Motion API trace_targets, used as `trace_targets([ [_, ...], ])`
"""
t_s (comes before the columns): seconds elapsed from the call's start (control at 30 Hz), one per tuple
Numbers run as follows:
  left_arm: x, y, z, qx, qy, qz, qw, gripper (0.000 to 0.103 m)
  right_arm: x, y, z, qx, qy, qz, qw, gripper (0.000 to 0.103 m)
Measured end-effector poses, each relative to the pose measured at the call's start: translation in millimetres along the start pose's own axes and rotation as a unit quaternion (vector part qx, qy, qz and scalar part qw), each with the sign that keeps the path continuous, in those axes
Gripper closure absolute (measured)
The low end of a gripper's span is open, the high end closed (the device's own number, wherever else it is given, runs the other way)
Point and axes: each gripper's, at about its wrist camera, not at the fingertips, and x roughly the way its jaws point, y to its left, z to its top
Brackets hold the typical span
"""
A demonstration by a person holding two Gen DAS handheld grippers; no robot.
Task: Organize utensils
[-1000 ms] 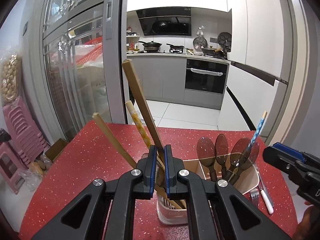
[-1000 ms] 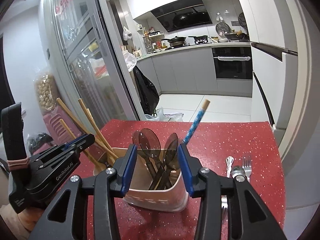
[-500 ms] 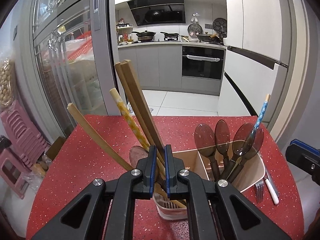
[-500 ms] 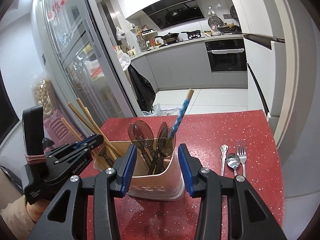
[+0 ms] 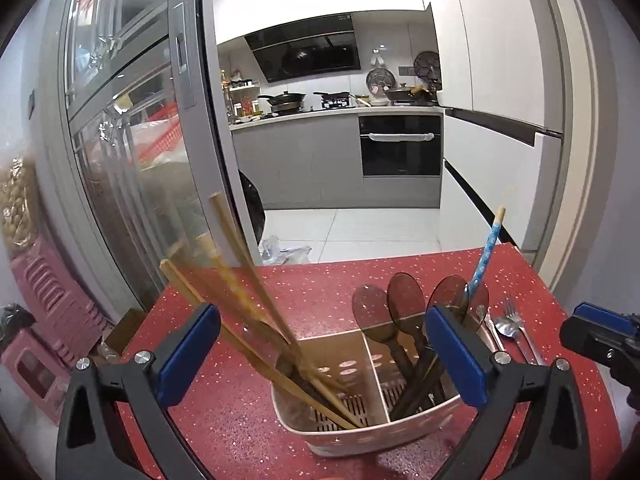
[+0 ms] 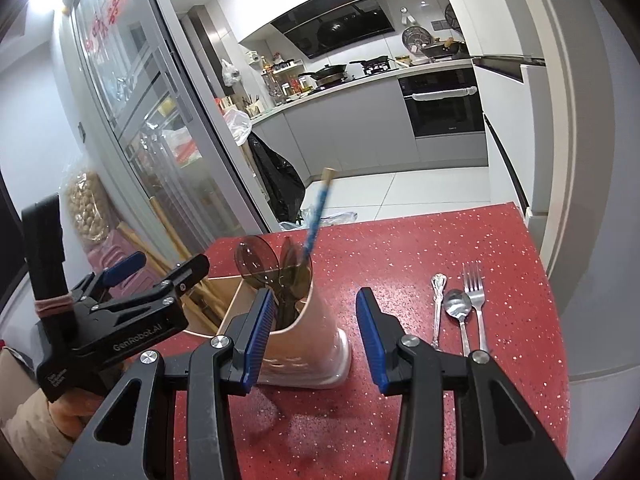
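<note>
Both grippers stand with jaws spread wide and hold nothing. Left gripper (image 5: 322,354) hovers above the pale pink two-compartment plastic utensil holder (image 5: 408,426), its blue-padded fingers (image 5: 188,354) straddling the holder without touching it. Right gripper (image 6: 316,336) sits just beside the holder's right end, one blue pad near the holder wall, the other over bare tabletop.

Holder stands upright on the red speckled table (image 6: 400,248). Left compartment: a bundle of long light-wood chopsticks (image 5: 240,280), leaning up and to the left, motion-blurred. Right compartment: several translucent brown plastic spoons (image 5: 404,300), bowls upward, plus one blue-patterned chopstick with a pale tip (image 5: 486,252) leaning to the right.

On the table to the right of the holder, apart from it, lie three pieces of metal cutlery side by side: an ornate silver handle (image 6: 438,304), a silver spoon (image 6: 458,306) and a silver fork (image 6: 474,288), tines pointing away from the camera.

Beyond the table edge: a black rubbish bag (image 6: 280,184) on the white tiled kitchen floor, and a built-in black oven (image 5: 400,144).
</note>
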Motion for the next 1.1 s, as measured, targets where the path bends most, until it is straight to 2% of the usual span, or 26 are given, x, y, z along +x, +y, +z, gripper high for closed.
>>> trace_targets([
  [0.27, -15.2, 11.9, -4.9, -0.020, -0.007, -0.002, 0.9998, 0.000, -1.5, -0.9, -5.0, 0.006, 0.009, -0.003, 1.000, 0.055],
  [0.4, -23.8, 18.0, -10.9, -0.026, -0.001, 0.000, 0.9997, 0.000, -1.3, 0.0, -7.9, 0.008, 0.019, -0.004, 1.000, 0.040],
  [0.5, -29.8, 23.6, -19.3, -0.036, 0.009, -0.001, 0.9993, 0.000, -0.5, 2.4, -12.3, 0.006, 0.032, -0.008, 0.999, 0.034],
  [0.6, -37.3, 28.8, -32.8, -0.042, 0.017, 0.003, 0.9989, 0.000, 1.4, 7.4, -18.2, -0.001, 0.048, -0.017, 0.999, 0.023],
  [0.77, -46.7, 38.6, -53.1, -0.061, 0.035, 0.008, 0.9975, 0.000, 2.9, 12.5, -29.8, -0.004, 0.069, -0.025, 0.997, 0.022],
  [0.83, -50.2, 43.5, -59.6, -0.073, 0.039, 0.008, 0.9965, 0.000, 2.2, 13.6, -34.8, 0.001, 0.075, -0.024, 0.997, 0.014],
  [1.0, -56.2, 52.9, -69.2, -0.083, 0.042, 0.014, 0.9955, 0.000, -4.9, 21.6, -42.6, 0.000, 0.069, -0.034, 0.997, 0.012],
  [1.03, -57.4, 53.6, -70.1, -0.084, 0.042, 0.015, 0.9955, 0.000, -6.5, 23.2, -43.4, -0.001, 0.065, -0.035, 0.997, 0.004],
  [1.1, -61.8, 55.3, -72.8, -0.084, 0.041, 0.021, 0.9955, 0.000, -10.7, 27.8, -44.8, -0.003, 0.058, -0.036, 0.998, 0.000],
])
